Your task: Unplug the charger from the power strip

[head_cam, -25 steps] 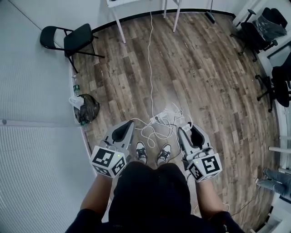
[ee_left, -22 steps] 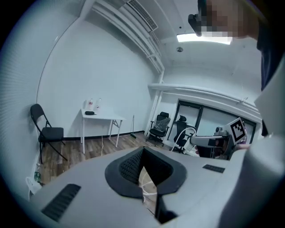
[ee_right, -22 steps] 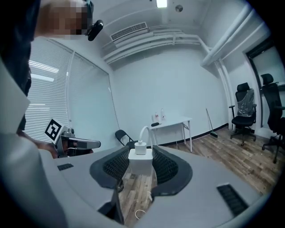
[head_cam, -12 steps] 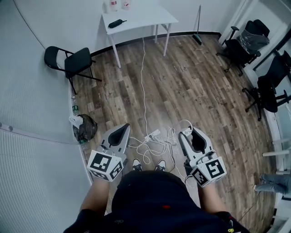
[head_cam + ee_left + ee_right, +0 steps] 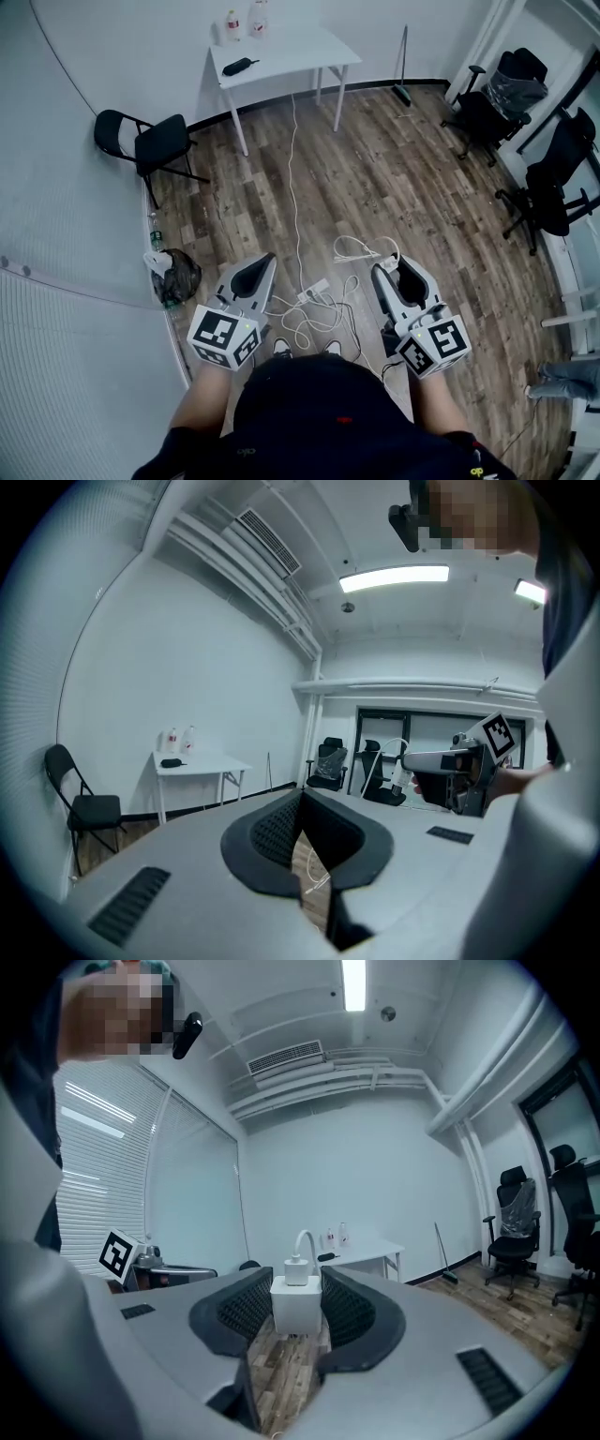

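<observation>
My right gripper (image 5: pixel 383 270) is shut on the white charger (image 5: pixel 296 1309), which stands upright between its ribbed pads with its white cable (image 5: pixel 302 1241) arching off the top. The charger hangs above the floor, apart from the white power strip (image 5: pixel 314 290), which lies on the wood floor between the two grippers among loops of white cord. My left gripper (image 5: pixel 265 262) is held to the left of the strip at about the same height. Its tips meet and nothing is between them (image 5: pixel 302 799). In the left gripper view the right gripper and the charger (image 5: pixel 401 775) show side-on.
A white cord (image 5: pixel 292 169) runs from the strip up the floor to a white table (image 5: pixel 309 49) with bottles. A black folding chair (image 5: pixel 150 145) and a dark bag (image 5: pixel 175 277) are at the left wall, office chairs (image 5: pixel 502 108) at the right. My shoes (image 5: pixel 281 348) are just below the strip.
Both grippers have risen away from the floor, the right one carrying the charger with its cable. The head view has tipped up, bringing the white table into sight.
</observation>
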The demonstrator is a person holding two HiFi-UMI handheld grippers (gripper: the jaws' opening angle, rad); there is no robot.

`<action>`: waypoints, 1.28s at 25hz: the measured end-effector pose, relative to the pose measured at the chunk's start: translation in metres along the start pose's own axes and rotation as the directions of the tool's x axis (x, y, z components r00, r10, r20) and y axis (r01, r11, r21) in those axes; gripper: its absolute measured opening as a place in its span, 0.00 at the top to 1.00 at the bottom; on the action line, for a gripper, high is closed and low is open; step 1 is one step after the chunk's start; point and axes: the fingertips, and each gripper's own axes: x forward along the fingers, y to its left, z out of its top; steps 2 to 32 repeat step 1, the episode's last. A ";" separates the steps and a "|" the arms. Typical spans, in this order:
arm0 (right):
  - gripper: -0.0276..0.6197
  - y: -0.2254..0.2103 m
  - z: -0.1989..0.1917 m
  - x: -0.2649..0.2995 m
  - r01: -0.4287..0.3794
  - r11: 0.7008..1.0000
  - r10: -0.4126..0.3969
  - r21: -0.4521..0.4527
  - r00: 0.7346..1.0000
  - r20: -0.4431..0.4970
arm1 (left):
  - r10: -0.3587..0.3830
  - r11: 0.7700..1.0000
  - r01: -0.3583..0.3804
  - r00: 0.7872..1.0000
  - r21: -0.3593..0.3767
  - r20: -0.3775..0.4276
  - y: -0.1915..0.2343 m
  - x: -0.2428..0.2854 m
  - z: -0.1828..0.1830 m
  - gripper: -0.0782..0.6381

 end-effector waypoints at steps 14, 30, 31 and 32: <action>0.69 -0.001 0.001 0.001 0.002 1.000 -0.002 0.002 1.000 0.002 | 0.000 1.000 0.000 1.000 0.000 -0.001 0.000 0.001 0.000 0.87; 0.69 -0.001 0.001 0.001 0.002 1.000 -0.002 0.002 1.000 0.002 | 0.000 1.000 0.000 1.000 0.000 -0.001 0.000 0.001 0.000 0.87; 0.69 -0.001 0.001 0.001 0.002 1.000 -0.002 0.002 1.000 0.002 | 0.000 1.000 0.000 1.000 0.000 -0.001 0.000 0.001 0.000 0.87; 0.69 -0.001 0.001 0.001 0.002 1.000 -0.002 0.002 1.000 0.002 | 0.000 1.000 0.000 1.000 0.000 -0.001 0.000 0.001 0.000 0.87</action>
